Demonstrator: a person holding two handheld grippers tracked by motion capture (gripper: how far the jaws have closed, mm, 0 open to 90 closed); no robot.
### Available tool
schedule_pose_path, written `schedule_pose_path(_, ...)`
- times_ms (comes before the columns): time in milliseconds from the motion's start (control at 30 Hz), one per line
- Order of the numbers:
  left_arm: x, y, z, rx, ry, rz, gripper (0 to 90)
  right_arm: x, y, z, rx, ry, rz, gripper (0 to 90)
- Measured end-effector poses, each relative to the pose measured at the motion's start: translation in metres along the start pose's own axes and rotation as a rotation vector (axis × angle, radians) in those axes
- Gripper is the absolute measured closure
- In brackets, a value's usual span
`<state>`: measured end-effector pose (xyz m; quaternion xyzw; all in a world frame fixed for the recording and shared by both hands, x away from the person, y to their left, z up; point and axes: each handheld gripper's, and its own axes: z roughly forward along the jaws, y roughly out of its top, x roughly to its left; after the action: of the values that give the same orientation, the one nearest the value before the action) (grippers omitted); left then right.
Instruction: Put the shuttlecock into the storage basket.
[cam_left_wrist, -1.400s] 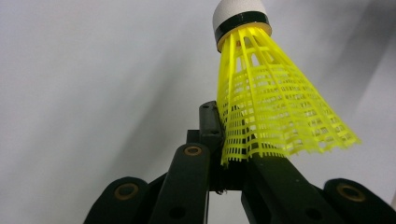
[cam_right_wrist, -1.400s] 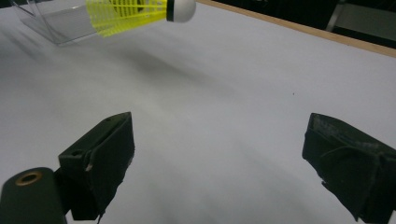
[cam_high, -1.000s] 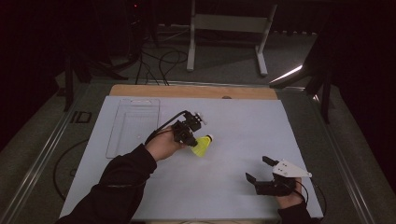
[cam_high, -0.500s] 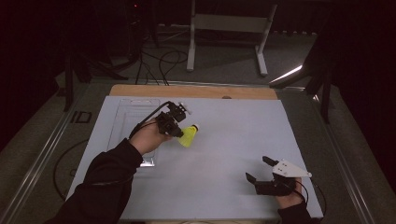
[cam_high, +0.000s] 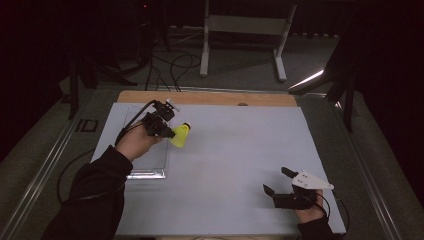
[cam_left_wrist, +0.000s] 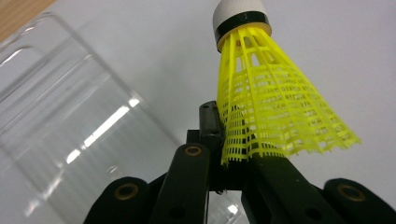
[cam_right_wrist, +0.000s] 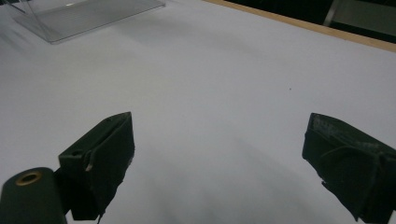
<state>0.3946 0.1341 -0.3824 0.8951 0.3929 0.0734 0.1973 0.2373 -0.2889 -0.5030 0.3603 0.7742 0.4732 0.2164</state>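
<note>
A yellow plastic shuttlecock (cam_high: 181, 135) with a white cork tip hangs above the table's left half, held by the rim of its skirt. My left gripper (cam_high: 167, 131) is shut on that skirt; in the left gripper view the shuttlecock (cam_left_wrist: 268, 102) rises from the closed jaws with its tip pointing away. A clear plastic tube (cam_high: 145, 145) lies on the white table just left of it, and the tube's wall (cam_left_wrist: 60, 130) curves close beside the jaws. My right gripper (cam_high: 277, 182) rests near the table's front right, open, with nothing between its fingers (cam_right_wrist: 100, 158).
A white sheet (cam_high: 240, 165) covers the table, with a wooden strip (cam_high: 210, 98) along the far edge. A metal stand (cam_high: 245, 30) and cables are on the floor beyond. The flat end of the clear tube (cam_right_wrist: 88, 16) lies far off in the right gripper view.
My left gripper has carried the shuttlecock left and away from me, from mid-table to beside the clear tube. The right gripper has stayed put.
</note>
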Motion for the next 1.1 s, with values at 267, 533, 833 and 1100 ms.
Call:
schedule_pose_path(267, 0.02, -0.013, -0.01, -0.018, 0.059, -0.061, 90.0, 0.0, 0.0, 0.0, -0.001, -0.008, -0.008, 9.4)
schedule_pose_path(533, 0.033, -0.022, -0.014, -0.013, 0.084, -0.113, 90.0, 0.0, 0.0, 0.001, 0.003, -0.006, -0.006, 9.3)
schedule_pose_path(833, 0.04, -0.025, -0.013, -0.048, 0.09, -0.166, 90.0, 0.0, 0.0, 0.001, 0.006, -0.008, -0.008, 9.4)
schedule_pose_path(1100, 0.048, -0.026, 0.001, -0.039, 0.103, -0.201, 90.0, 0.0, 0.0, 0.001, 0.004, -0.009, -0.006, 9.4)
